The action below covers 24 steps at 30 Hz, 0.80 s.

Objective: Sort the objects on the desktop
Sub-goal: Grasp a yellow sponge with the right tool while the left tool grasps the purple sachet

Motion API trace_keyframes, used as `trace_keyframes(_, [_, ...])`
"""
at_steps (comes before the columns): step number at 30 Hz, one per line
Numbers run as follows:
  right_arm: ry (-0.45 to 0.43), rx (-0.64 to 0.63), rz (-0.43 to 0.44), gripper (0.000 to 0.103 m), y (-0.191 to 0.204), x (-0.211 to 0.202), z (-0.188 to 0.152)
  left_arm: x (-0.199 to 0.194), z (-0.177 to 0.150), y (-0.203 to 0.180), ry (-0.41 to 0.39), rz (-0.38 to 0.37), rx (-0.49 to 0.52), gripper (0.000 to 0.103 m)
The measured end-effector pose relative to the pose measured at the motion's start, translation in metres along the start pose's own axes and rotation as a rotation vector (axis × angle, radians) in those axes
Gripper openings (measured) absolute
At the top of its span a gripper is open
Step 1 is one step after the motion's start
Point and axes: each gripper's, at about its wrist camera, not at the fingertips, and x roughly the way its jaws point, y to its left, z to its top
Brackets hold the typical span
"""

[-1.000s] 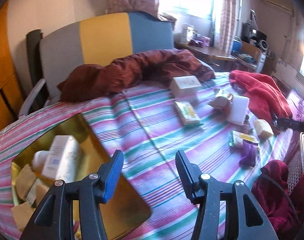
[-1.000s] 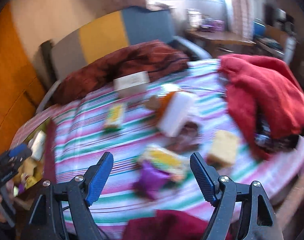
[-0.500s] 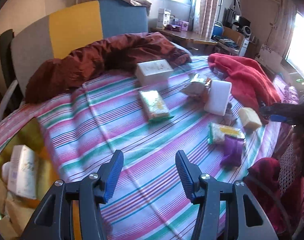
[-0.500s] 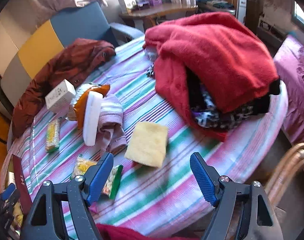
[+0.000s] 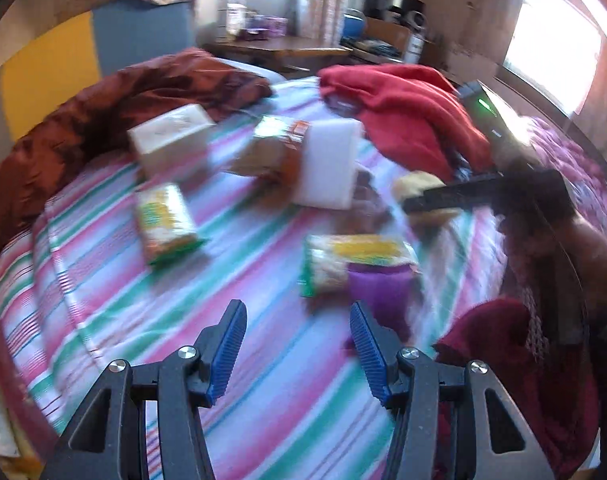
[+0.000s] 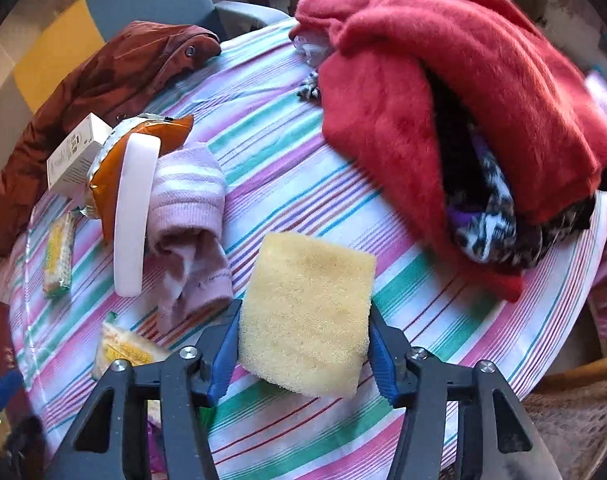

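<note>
Swung away from the gold tray, the left gripper now hangs empty, jaws apart, low in its blurred view over the striped tablecloth near a green-and-yellow snack packet. Across in the right view, the right gripper has just been closing on the square yellow sponge at lower centre, pads touching both edges. I judge this the pick-up step; next comes a firm squeeze and a lift.

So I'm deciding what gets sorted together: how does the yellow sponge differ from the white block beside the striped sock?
The yellow sponge is coarse and porous; the white block looks smooth. The yellow sponge lies flat on the striped cloth; the white block stands on edge, leaning against the striped sock. The yellow sponge sits between the right gripper jaws, which have just been closing on it; nothing grips the white block. Both are rectangular slabs.
</note>
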Motion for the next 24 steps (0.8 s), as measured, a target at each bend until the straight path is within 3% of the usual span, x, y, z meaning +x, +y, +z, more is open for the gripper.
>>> trace_keyframes(4, [-0.022,-0.051,-0.028,0.055,0.007,-0.002,-0.001,0.013,0.0,-0.021,0.02,-0.065,0.033,0.055])
trace_keyframes(8, [-0.029,-0.038,0.003,0.055,0.005,-0.005,-0.003,0.022,0.003,-0.035,0.036,-0.092,0.061,0.055])
trace_keyframes(18, [-0.042,-0.058,0.013,0.055,0.012,-0.003,0.001,0.052,0.009,-0.048,0.083,-0.089,0.09,0.056])
trace_keyframes(20, [-0.048,-0.059,0.016,0.056,0.011,-0.005,0.001,0.058,0.008,-0.048,0.092,-0.087,0.088,0.054])
trace_keyframes(22, [-0.053,-0.069,0.007,0.056,0.012,-0.005,0.001,0.06,0.006,-0.045,0.092,-0.099,0.076,0.044])
trace_keyframes(24, [-0.055,-0.082,-0.003,0.055,0.013,-0.004,0.002,0.062,0.003,-0.04,0.093,-0.116,0.059,0.043])
